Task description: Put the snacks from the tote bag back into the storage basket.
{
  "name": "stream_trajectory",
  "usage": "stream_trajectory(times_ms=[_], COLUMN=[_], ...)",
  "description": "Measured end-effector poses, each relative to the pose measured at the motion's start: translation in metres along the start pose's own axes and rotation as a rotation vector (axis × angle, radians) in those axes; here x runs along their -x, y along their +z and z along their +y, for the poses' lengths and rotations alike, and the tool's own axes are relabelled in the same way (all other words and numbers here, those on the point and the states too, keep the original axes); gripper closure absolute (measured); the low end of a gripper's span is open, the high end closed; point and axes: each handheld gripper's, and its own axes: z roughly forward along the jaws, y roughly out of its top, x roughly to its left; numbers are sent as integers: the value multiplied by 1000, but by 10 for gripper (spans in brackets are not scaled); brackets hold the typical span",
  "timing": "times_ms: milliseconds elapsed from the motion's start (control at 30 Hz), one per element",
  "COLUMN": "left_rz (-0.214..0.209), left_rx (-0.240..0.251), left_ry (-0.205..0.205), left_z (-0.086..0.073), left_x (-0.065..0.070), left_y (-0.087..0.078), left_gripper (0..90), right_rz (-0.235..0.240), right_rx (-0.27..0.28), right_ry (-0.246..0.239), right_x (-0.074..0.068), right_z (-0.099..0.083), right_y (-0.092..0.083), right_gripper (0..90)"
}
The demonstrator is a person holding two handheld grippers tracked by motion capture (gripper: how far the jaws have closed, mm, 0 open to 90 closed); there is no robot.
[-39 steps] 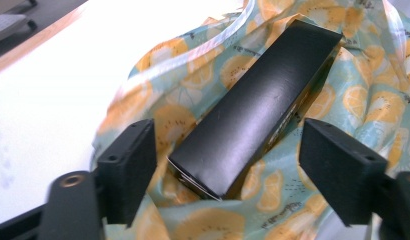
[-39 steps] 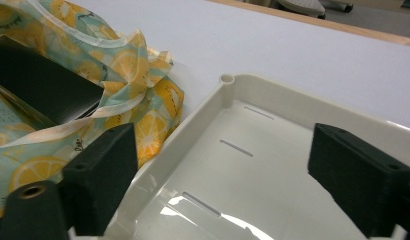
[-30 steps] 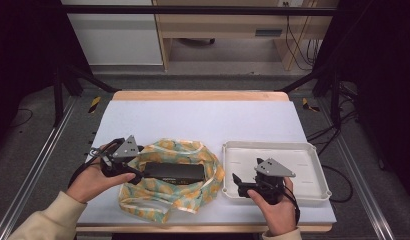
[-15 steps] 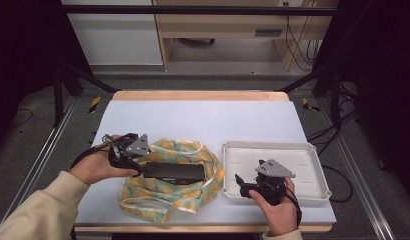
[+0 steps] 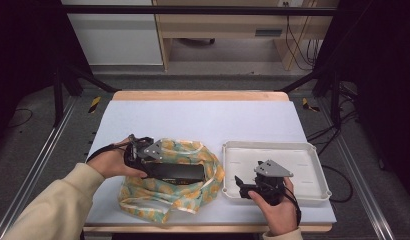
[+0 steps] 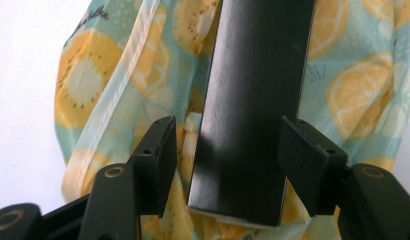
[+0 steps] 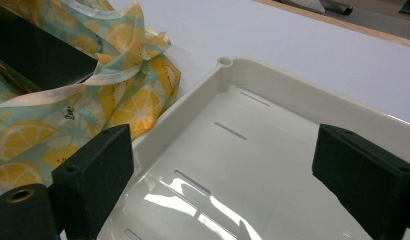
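In the high view, a black box (image 5: 180, 172) is seen lying lengthwise on a lemon-print cloth (image 5: 163, 200), which is spread on the white table (image 5: 203, 120) at its near left. The left gripper (image 5: 158, 167) is held level at the box's left end (the hand behind it rests on the table beside the cloth). A white tray (image 5: 313, 165) is placed just right of the cloth, and the right gripper (image 5: 239, 184) is held over the tray's near-left corner, pointing toward the cloth. In the left gripper view, the near end of the box (image 6: 253, 100) is seen between the two jaws; the jaws have just been closing around it, but a gap is left on each side, wider on the left, so the pads are not yet pressed against it and the box is not gripped. The cloth (image 6: 113, 80) is visible under and around the box. In the right gripper view, the jaws are spread wide with nothing between them (the tray (image 7: 293, 100) floor lies below), and the cloth (image 7: 58, 125) with one end of the box (image 7: 38, 55) is seen at the upper left, the cloth touching the tray's rim.
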Motion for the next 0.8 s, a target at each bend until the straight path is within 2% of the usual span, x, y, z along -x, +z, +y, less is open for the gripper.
stream_trajectory(times_ms=[100,233,333,467,633,800], left_rz=[-22,-38,-29,-31,-57,-70], left_rx=[19,14,-30,-59,-96,-93], left_ry=[3,20,49,54,48,48], left_z=[4,8,9,6,1,-3], left_x=[1,4,5,2,1,0], left_y=[1,5,10,18,29,34], left_gripper=[405,365,361,361,364,372], right_rz=[8,11,12,12,14,15], right_rx=[-3,-8,-12,-16,-17,-19], right_ry=[-3,-9,-5,-13,-10,-11], right_x=[0,0,-1,-1,-1,-1], right_z=[0,-1,-1,-1,-2,-2], right_y=[1,1,2,2,3,3], right_gripper=[97,97,97,97,97,97])
